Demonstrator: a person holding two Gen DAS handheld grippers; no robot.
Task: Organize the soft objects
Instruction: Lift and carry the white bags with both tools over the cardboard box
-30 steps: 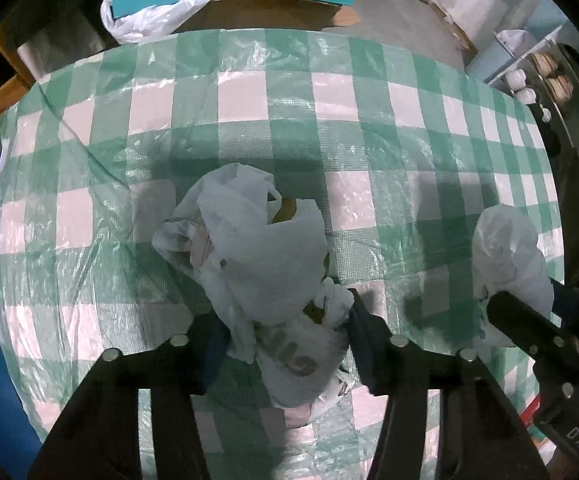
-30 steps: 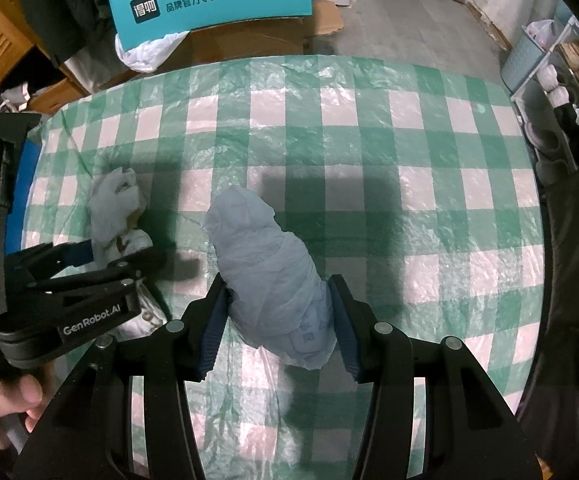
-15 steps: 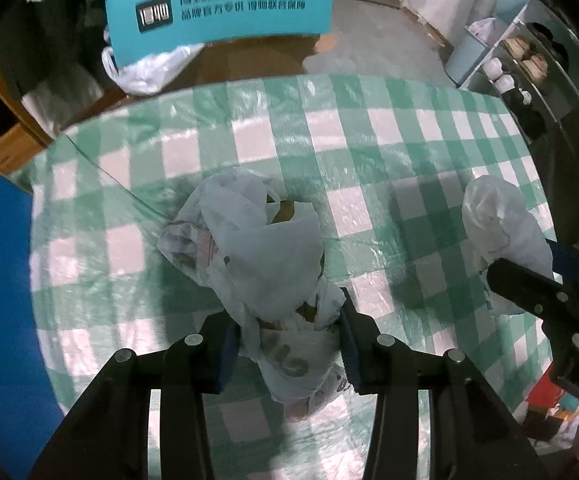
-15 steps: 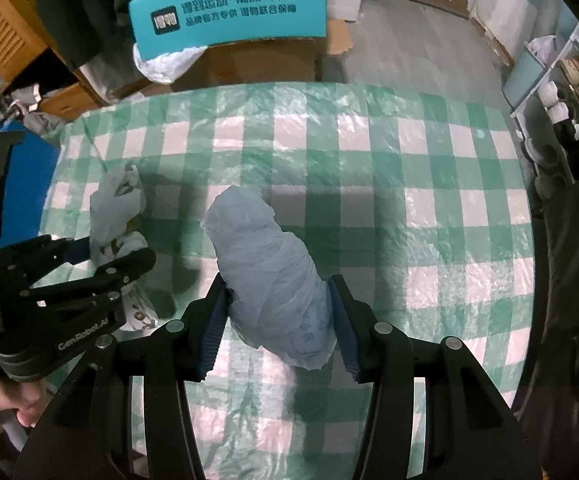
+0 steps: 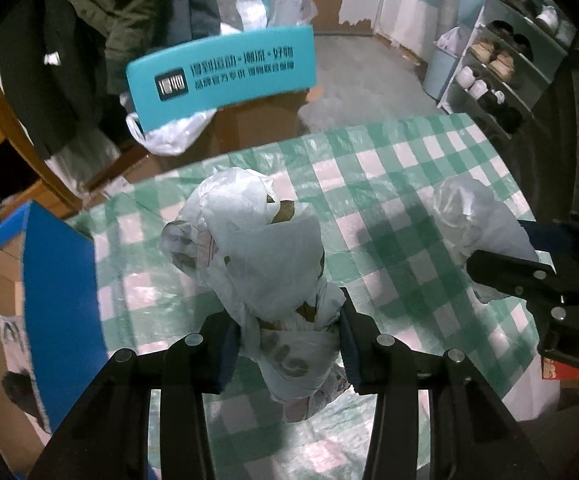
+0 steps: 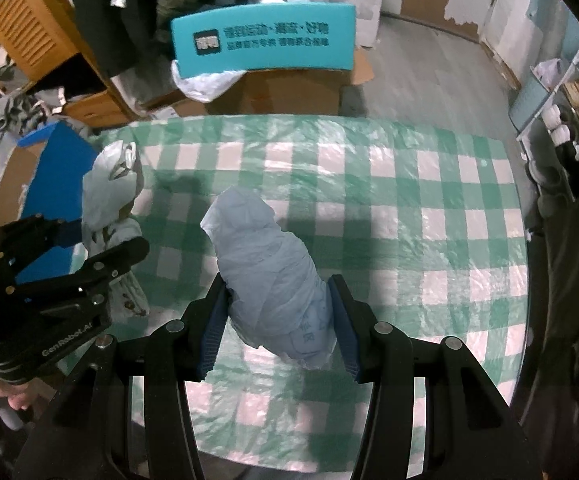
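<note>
My left gripper (image 5: 287,324) is shut on a crumpled white printed plastic bag (image 5: 257,248) and holds it up above the green checked table (image 5: 401,168). My right gripper (image 6: 279,320) is shut on a pale blue crumpled bag (image 6: 269,272), also lifted over the table. Each gripper shows in the other's view: the right gripper (image 5: 537,280) with its bag (image 5: 477,216) at the right, the left gripper (image 6: 69,260) with its white bag (image 6: 109,196) at the left.
A blue-edged cardboard box (image 5: 49,280) stands open beside the table's left edge; it also shows in the right wrist view (image 6: 29,184). A teal sign (image 6: 265,36) on a cardboard box sits beyond the far edge. A shoe rack (image 5: 501,52) stands at the right.
Both grippers have risen with their bags, so the table looks smaller and farther. The left gripper has swung toward the left, bringing the blue box into view.
</note>
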